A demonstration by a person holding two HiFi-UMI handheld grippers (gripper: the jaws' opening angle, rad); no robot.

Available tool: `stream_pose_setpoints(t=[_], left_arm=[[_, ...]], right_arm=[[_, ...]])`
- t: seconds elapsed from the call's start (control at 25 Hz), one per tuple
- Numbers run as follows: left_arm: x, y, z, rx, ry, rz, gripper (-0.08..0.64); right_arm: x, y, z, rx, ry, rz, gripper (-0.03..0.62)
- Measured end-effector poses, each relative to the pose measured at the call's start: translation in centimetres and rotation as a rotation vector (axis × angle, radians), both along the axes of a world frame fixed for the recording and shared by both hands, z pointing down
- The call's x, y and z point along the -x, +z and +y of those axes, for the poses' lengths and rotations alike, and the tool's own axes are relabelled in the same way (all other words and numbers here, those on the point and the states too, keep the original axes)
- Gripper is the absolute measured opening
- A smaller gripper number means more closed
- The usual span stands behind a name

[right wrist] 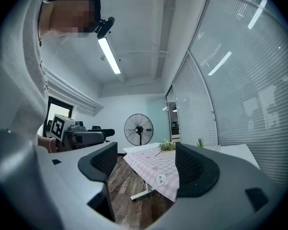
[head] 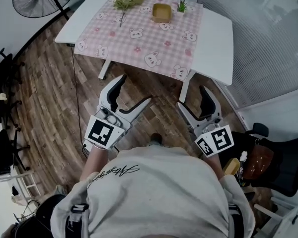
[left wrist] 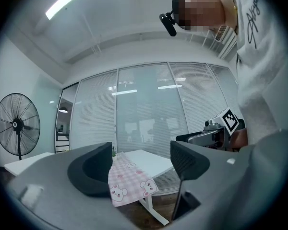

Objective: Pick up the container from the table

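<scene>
Nearest to me, the left hand-held gripper (head: 135,89) at 11 o'clock and the right hand-held gripper (head: 191,99) at 1 o'clock hang over the wooden floor (head: 49,98), both with jaws apart and nothing between them. Farther, at 12 o'clock, stands the desk (head: 216,38) with a pink checked cloth (head: 139,36). The container (head: 161,12), a small yellowish box, sits on the cloth near the far edge, with flowers (head: 128,0) at its 9 o'clock and a small green plant (head: 182,5) just beside it at its 3 o'clock. I judge that the approach has not begun. The next move calls for stepping up to the desk, then reaching one open gripper over the cloth to the container's walls without knocking the plant.
</scene>
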State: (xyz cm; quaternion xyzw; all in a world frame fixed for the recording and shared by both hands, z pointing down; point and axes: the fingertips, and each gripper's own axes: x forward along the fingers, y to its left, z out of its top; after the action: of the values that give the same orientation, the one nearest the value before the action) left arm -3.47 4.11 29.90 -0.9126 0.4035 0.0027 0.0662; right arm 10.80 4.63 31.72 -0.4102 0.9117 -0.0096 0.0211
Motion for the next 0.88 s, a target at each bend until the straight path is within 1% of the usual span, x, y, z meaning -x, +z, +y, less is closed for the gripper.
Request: stream_pose_setpoints(t=[0.28, 0.48, 0.64, 0.88], left_arm=[[-1.5, 0.5, -2.2, -0.016, -0.027, 0.001, 0.364], [-0.9, 1.3, -2.6, 0.016, -0.055, -0.019, 0.364], [-0.6, 0.9, -3.2, 0.011, -0.069, -0.001, 0.364], [-0.6, 1.0, -3.5, -0.003, -0.06, -0.017, 0.364]], right_arm=[[-1.7, 0.4, -3.0, 0.001, -0.027, -0.011, 0.36], [-1.3, 0.9, -3.8, 0.012, -0.048, -0.024, 0.36], [-0.9, 1.0, -4.3, 0.013, -0.061, -0.014, 0.36], [-1.1, 0.4, -4.6, -0.002, -0.058, -0.007, 0.36]])
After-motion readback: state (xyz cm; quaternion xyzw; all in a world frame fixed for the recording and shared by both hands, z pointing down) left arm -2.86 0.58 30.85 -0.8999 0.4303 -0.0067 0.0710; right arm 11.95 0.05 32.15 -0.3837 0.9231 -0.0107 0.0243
